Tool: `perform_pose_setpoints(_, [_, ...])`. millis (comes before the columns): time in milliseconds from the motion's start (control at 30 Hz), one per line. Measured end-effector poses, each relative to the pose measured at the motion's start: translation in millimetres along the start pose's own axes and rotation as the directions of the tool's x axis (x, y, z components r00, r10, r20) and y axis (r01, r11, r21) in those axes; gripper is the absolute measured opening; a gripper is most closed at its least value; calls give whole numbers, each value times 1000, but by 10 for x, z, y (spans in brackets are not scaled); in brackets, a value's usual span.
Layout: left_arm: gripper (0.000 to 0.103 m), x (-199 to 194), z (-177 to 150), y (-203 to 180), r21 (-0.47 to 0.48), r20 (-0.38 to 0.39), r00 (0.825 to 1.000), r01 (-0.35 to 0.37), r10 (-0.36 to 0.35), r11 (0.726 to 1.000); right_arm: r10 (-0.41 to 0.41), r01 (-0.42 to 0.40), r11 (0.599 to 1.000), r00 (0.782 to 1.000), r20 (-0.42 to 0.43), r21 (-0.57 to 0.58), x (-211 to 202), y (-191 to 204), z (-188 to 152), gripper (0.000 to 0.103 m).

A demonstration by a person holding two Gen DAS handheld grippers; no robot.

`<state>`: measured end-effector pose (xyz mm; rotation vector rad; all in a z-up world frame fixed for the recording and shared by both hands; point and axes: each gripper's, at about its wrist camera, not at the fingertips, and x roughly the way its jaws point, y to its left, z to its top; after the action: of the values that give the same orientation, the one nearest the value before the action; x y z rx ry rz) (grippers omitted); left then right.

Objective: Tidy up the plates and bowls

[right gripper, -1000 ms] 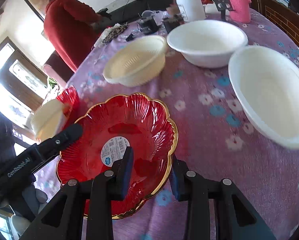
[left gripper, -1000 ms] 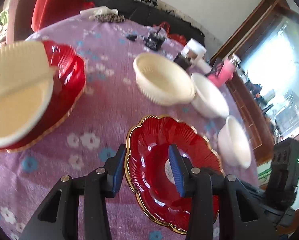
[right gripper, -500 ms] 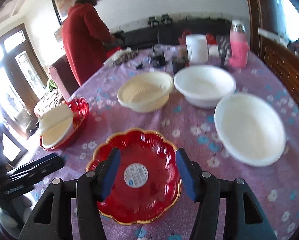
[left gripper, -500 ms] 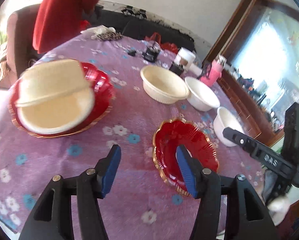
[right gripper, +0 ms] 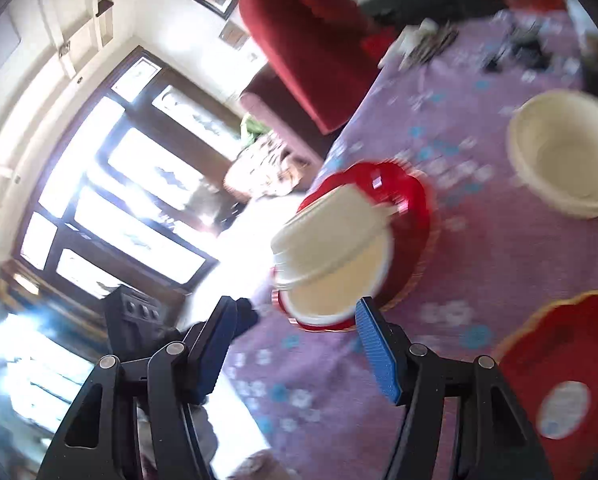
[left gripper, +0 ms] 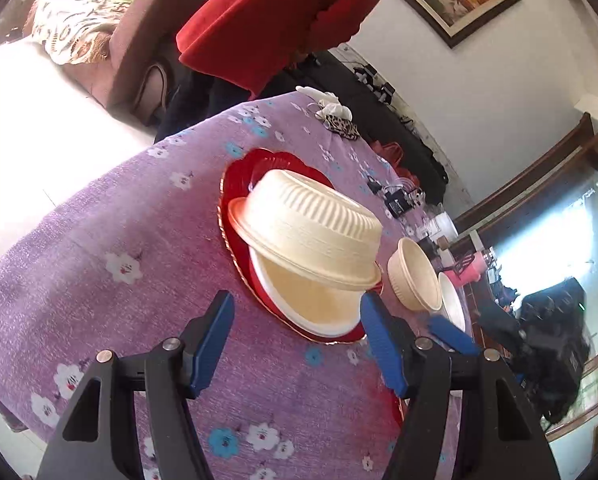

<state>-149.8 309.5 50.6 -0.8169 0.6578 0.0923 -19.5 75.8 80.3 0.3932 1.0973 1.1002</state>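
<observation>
I had both grippers aimed at the upturned cream bowl [left gripper: 311,232] near the table's [left gripper: 99,216] edge; left gripper [left gripper: 295,344] and right gripper [right gripper: 295,344] were opening, empty.

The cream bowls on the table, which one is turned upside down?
The ribbed cream bowl on the red plate, tipped over another bowl; the other cream bowl stands alone, upright.

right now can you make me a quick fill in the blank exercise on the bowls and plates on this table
1. The ribbed cream bowl lies upside down and tilted over a white bowl on a scalloped ____ plate.
2. The tablecloth is ____ with a flower print.
3. Nothing is between the pads of the left hand-held gripper; its jaws are ____.
4. Near the right hand-held gripper, the second red plate has a round ____ in its middle.

Missing words: red; purple; opening; sticker
</observation>
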Motion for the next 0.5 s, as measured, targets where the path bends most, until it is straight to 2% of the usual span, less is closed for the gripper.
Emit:
perform_pose_setpoints(133, [65,-12,12,69,5,8,1000,15,-15,1000,39,-36,996,998,-43,86,361,-104,56,67])
perform_pose_setpoints(200, [65,-18,41,94,8,14,1000,25,-25,1000,61,-55,991,997,-42,125,467,-174,82,67])
perform_pose_setpoints(367, [65,-126,53,140,25,37,999,31,-32,999,56,-50,982,998,-29,183,721,-245,159,67])
perform_pose_setpoints(500, [65,-208,66,199,25,51,998,39,-41,999,79,-76,979,997,-8,188,796,-184,198,67])
